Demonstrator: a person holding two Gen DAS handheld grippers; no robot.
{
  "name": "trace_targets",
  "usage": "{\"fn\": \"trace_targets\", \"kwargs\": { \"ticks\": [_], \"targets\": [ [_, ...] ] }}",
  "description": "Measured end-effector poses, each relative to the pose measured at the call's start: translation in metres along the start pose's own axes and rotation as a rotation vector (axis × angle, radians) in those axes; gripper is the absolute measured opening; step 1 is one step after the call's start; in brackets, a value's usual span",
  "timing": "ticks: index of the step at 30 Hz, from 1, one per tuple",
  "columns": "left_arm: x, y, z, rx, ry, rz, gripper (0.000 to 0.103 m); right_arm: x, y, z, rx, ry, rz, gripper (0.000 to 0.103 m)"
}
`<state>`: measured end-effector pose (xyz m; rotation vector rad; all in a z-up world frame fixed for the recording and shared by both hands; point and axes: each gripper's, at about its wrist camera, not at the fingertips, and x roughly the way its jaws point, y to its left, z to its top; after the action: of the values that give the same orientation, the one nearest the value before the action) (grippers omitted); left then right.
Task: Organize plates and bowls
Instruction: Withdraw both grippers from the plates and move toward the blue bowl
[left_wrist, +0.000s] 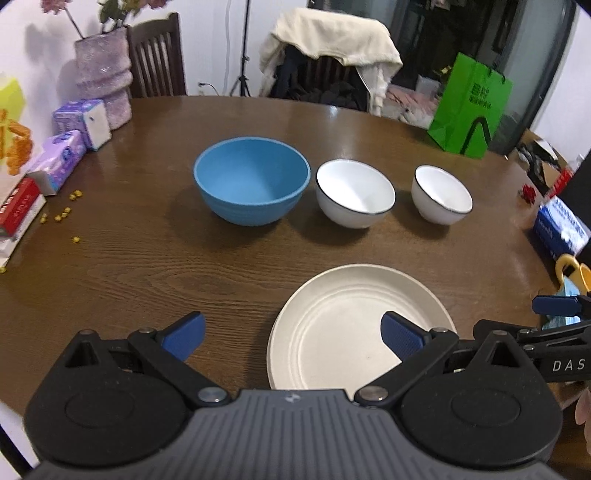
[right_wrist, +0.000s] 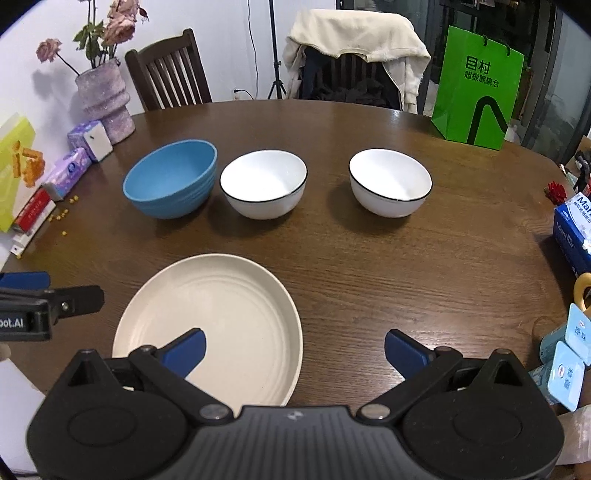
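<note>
1. Sitting on the brown wooden table (right_wrist: 369, 280) are four dishes: a cream plate (right_wrist: 218, 325) near the front edge, and behind it a row with a blue bowl (right_wrist: 171, 179), a middle white bowl (right_wrist: 264, 182) and a far white bowl (right_wrist: 389, 181).
2. The blue bowl and the middle white bowl are just beside each other. I cannot tell if they touch. The far white bowl stands apart, off to the right.
3. The left gripper (left_wrist: 291, 336) has its two blue pads spread wide and holds nothing. One pad hangs over the plate, the other over bare table.
4. The right gripper (right_wrist: 295, 350) is spread wide too and is empty (its left pad is over the plate).
5. The white bowls look shiny and hard, so I think they are slippery and could break if dropped. Pinching the thin rim, one pad inside and one outside, seems the best hold.
6. The blue bowl looks dull and has ridges on its side. It may be lighter and less slippery. The rim is again the place to grab.
7. The plate lies flat and low, so getting a pad under its raised edge looks tricky.
8. The front of the plate is hidden behind the gripper bodies in both views. The bowls' bottoms cannot be seen.
</note>
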<state>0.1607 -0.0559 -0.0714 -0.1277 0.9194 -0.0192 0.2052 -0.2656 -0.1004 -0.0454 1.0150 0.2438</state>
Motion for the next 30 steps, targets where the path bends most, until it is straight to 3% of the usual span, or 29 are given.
{"fn": "trace_targets", "kwargs": {
  "ticks": [9,14,30],
  "targets": [
    [-0.033,-0.003,0.008,-0.107,-0.062,0.029,0.103,-0.022,-0.001,0.016,-0.032,-0.031,0.032,0.103],
    [-0.035,0.002,0.024,-0.084,-0.089,0.012,0.103,-0.027,0.006,0.020,-0.003,-0.034,0.023,0.103],
    [-0.009,0.058,0.086,-0.026,-0.073,-0.016,0.103,0.000,0.050,0.058,0.121,-0.030,0.003,0.099]
  ]
}}
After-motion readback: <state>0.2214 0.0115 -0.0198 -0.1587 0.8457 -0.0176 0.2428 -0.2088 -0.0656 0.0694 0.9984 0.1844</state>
